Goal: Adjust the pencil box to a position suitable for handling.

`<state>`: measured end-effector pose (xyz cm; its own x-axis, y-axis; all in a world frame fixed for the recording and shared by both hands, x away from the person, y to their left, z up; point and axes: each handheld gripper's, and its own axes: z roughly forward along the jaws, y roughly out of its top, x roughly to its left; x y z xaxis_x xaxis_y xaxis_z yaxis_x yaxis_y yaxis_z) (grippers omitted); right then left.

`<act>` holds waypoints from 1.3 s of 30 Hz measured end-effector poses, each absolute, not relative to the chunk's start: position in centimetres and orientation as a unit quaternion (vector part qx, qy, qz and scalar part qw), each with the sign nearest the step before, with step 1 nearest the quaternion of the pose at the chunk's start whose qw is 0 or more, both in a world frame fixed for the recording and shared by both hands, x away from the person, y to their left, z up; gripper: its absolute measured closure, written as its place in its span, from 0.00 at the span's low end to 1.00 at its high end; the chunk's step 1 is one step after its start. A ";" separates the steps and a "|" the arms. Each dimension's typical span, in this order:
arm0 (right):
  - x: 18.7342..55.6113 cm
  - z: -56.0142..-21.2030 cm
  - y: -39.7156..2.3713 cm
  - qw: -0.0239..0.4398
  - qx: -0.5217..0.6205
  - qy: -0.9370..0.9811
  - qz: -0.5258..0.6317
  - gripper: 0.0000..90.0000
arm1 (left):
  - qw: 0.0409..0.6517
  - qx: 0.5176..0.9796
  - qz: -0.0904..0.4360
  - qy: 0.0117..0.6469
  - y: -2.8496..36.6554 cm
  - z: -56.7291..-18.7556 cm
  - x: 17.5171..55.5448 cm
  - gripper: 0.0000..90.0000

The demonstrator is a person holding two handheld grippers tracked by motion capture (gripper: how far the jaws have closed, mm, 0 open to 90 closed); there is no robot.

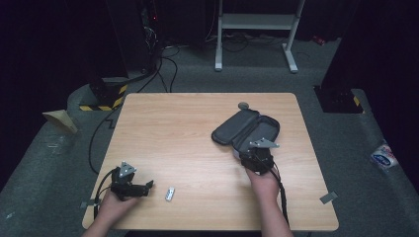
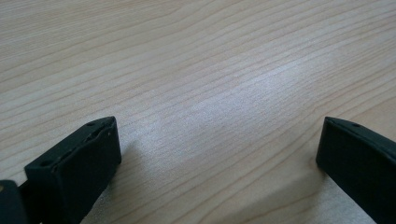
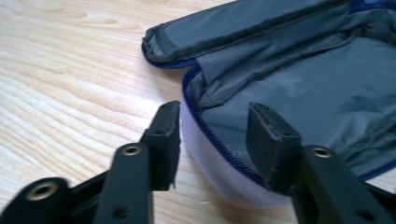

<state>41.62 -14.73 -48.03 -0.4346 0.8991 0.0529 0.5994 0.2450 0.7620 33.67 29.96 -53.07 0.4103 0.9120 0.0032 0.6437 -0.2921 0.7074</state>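
Right claw (image 3: pixel 212 135): lower centre of the right gripper view, jaws partly spread and straddling the near rim of the open case (image 3: pixel 299 79). One jaw stands outside the pale shell, the other inside over the grey lining; the blue zip runs between them. Neither pad can be seen pressing on the rim, so this is a bracketing, not yet a pinch. In the high view the same right claw (image 1: pixel 257 157) sits right of centre, at the lower end of the case (image 1: pixel 245 129), with the person's hand (image 1: pixel 264 183) behind it.

Left claw (image 2: pixel 219 154): jaws spread wide at the lower corners of the left gripper view, nothing between them but bare wood. In the high view the left claw (image 1: pixel 148 186) rests low at lower left.

Small silver item (image 1: pixel 170 193): lies on the surface (image 1: pixel 188 118) just right of the left claw, untouched; too small to identify.

Progress, as judged: case lies open and its lining looks empty; the rim grip is about to be taken. Loading the silver item or shutting the lid seems left to do.

View differences: the right gripper view gives zip, lining and jaw placement; the high view gives the layout, the silver item and a small round grey object (image 1: pixel 243 105) at the case's upper end.
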 end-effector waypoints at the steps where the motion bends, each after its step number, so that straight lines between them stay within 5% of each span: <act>1: 41.5 -48.1 -14.5 0.205 0.487 0.766 0.367 0.66 | 0.321 0.776 0.209 0.501 30.0 -53.1 33.7 0.00; 10: 40.4 -48.6 -13.0 0.211 0.462 0.778 0.370 0.87 | 0.321 0.777 0.209 0.500 30.0 -53.1 33.7 0.00; 20: 39.0 -48.8 -10.6 0.208 0.433 0.785 0.392 0.96 | 0.322 0.777 0.208 0.500 29.9 -53.1 33.6 0.00; 32: 37.2 -48.9 -5.8 0.200 0.390 0.798 0.413 0.95 | 0.323 0.777 0.209 0.499 29.9 -53.1 33.6 0.00; 39: 36.8 -48.1 -5.9 0.204 0.390 0.788 0.429 0.78 | 0.322 0.778 0.210 0.497 30.0 -53.1 33.6 0.00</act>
<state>36.80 -5.86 -48.06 -0.6116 0.7911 0.0126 0.4401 0.3269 0.8363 33.62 29.97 -53.08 0.4186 0.9082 0.0061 0.6382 -0.2989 0.7095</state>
